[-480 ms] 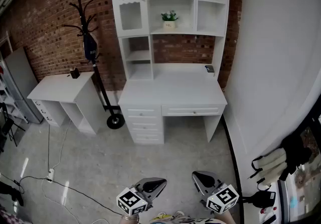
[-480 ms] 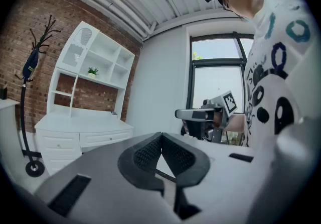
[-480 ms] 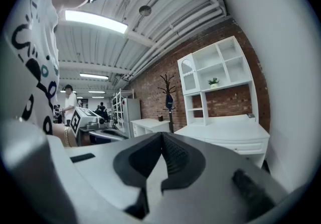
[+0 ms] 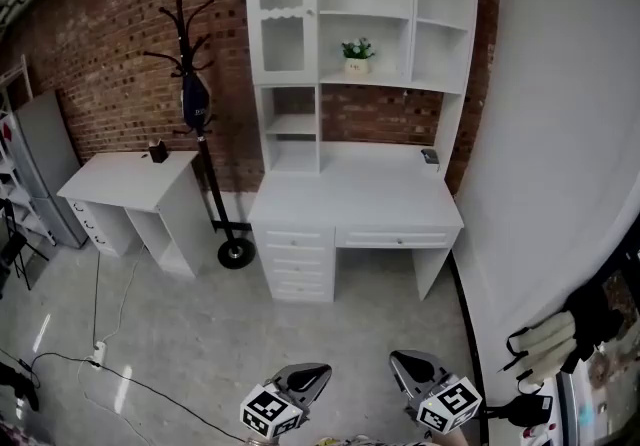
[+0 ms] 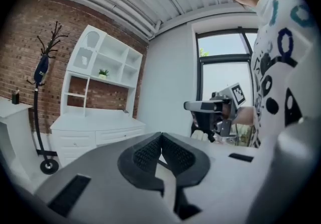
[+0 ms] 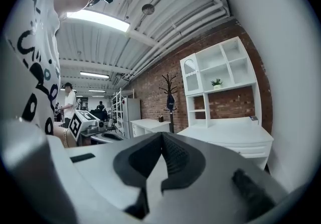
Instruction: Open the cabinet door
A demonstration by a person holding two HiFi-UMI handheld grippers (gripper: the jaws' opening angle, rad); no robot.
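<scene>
A white desk with a tall hutch stands against the brick wall. The hutch's cabinet door, arched and glass-paned, is at its upper left and is closed; it also shows far off in the left gripper view as the cabinet door and in the right gripper view as the cabinet door. My left gripper and right gripper hover low at the frame's bottom edge, far from the desk. Both are shut with nothing between the jaws, seen as the left gripper and the right gripper.
A black coat stand on a wheeled base stands left of the desk. A smaller white desk sits further left. A small potted plant is on a hutch shelf. A cable runs across the grey floor. A white wall closes the right side.
The view has shifted: the desk and hutch now sit a little further right and lower in the head view. Both grippers stay shut at the bottom edge.
</scene>
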